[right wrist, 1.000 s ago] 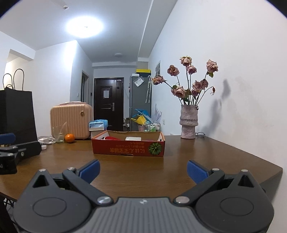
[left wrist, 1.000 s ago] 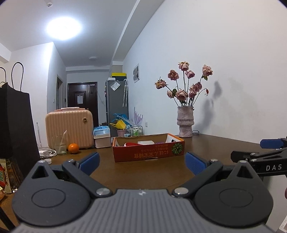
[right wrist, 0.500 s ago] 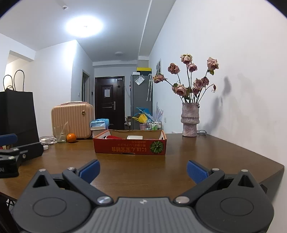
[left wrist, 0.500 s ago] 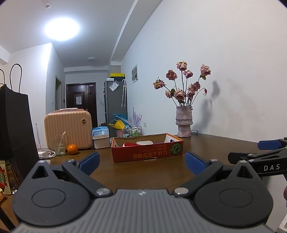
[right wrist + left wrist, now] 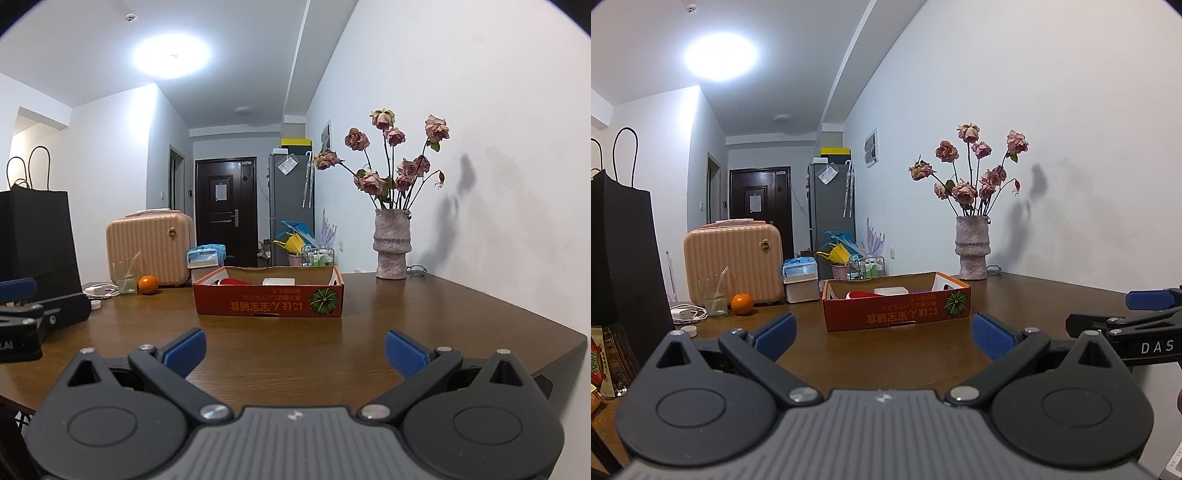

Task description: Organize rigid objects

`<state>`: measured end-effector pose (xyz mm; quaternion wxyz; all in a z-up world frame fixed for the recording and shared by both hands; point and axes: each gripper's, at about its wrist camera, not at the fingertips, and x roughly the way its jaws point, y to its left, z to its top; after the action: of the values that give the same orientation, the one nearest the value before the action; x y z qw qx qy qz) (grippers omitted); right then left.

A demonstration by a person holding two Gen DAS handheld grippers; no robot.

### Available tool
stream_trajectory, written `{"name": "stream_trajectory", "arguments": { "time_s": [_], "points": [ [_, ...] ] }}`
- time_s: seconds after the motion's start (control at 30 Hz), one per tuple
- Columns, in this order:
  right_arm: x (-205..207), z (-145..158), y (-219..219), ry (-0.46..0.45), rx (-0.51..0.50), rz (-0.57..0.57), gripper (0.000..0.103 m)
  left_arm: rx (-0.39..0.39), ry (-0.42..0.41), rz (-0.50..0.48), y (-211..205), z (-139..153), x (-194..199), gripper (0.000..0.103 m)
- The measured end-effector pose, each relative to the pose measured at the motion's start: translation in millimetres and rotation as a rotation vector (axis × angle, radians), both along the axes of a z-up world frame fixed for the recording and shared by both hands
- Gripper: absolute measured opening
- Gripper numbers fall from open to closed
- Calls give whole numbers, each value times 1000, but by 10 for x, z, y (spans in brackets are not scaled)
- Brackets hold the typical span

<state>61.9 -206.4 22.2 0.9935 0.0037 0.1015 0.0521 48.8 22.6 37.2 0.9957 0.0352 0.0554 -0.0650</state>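
Left tongs (image 5: pixel 882 328) spread wide, nothing between them; right tongs (image 5: pixel 295 349) likewise; both over bare brown worktop (image 5: pixel 424 314); red cardboard box (image 5: pixel 269 297) sits mid-worktop, well ahead of both; its contents mostly hidden by the front wall, only a red item (image 5: pixel 860 294) and a white block (image 5: pixel 891 291) show; vase (image 5: pixel 391 245) behind at wall; orange (image 5: pixel 741 303), glass (image 5: pixel 713 297), peach case (image 5: pixel 733 260) far left; black bag (image 5: pixel 620 258) cut off.

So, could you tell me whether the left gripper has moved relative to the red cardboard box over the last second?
Yes, slightly. In the left wrist view, the red cardboard box and the pink ceramic vase drifted leftward and down, so the open left gripper swung a little right and upward.
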Motion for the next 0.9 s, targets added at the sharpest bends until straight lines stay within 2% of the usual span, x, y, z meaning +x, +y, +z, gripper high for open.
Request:
{"name": "stream_trajectory", "arguments": {
  "time_s": [0.9],
  "points": [
    [41, -49, -22, 29, 19, 12, 103, 1, 3, -3, 4, -8, 7, 103]
  ]
}}
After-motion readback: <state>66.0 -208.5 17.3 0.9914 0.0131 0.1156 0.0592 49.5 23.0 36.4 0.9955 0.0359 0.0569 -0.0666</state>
